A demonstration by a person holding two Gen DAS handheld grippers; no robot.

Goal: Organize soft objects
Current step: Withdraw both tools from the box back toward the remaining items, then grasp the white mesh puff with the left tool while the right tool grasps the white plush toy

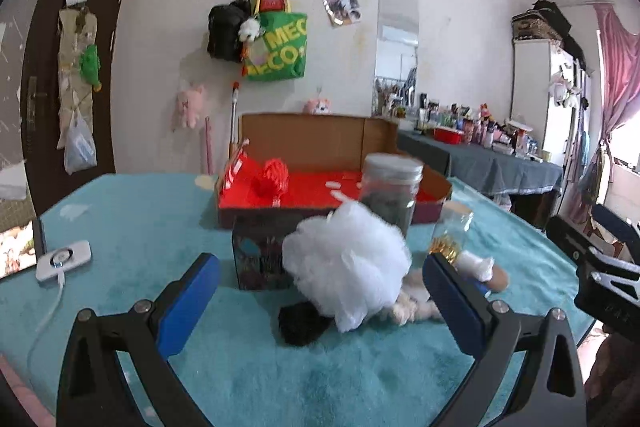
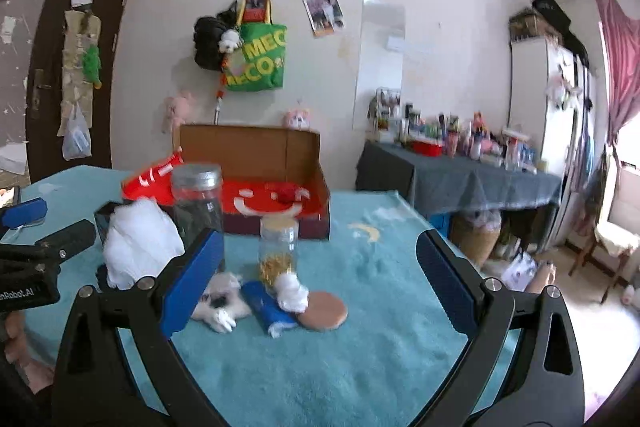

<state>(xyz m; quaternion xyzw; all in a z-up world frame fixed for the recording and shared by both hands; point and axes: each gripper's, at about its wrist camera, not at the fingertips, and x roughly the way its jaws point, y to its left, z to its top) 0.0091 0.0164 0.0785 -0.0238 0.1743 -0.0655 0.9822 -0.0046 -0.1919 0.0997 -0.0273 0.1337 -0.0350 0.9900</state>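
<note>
Left wrist view: progress small, by judgement. Only one red mesh ball (image 1: 273,175) inside the cardboard box (image 1: 304,143), far beyond the fingertips. Left gripper (image 1: 320,279) wide open, holding nothing. Between the fingers, just ahead: white bath pouf (image 1: 346,263), frilly and airy netting, round, resting partly on a black fuzzy ball (image 1: 300,323). Near the right finger: cream plush piece (image 1: 412,309), knotted and soft. Behind the pouf: dark printed box (image 1: 258,259) and grey-lidded jar (image 1: 390,193), hard and smooth. Underneath all: teal fleece cloth (image 1: 140,227).

Right wrist view: right gripper (image 2: 320,283) also spread open and empty. Between the fingers, nearer the left one: white plush toy (image 2: 224,303), blue roll (image 2: 266,307), white fluffy tuft (image 2: 294,293), flat round tan puff (image 2: 324,311). Behind them: clear jar with gold bits (image 2: 278,247). Most soft things not yet in the box.
</note>
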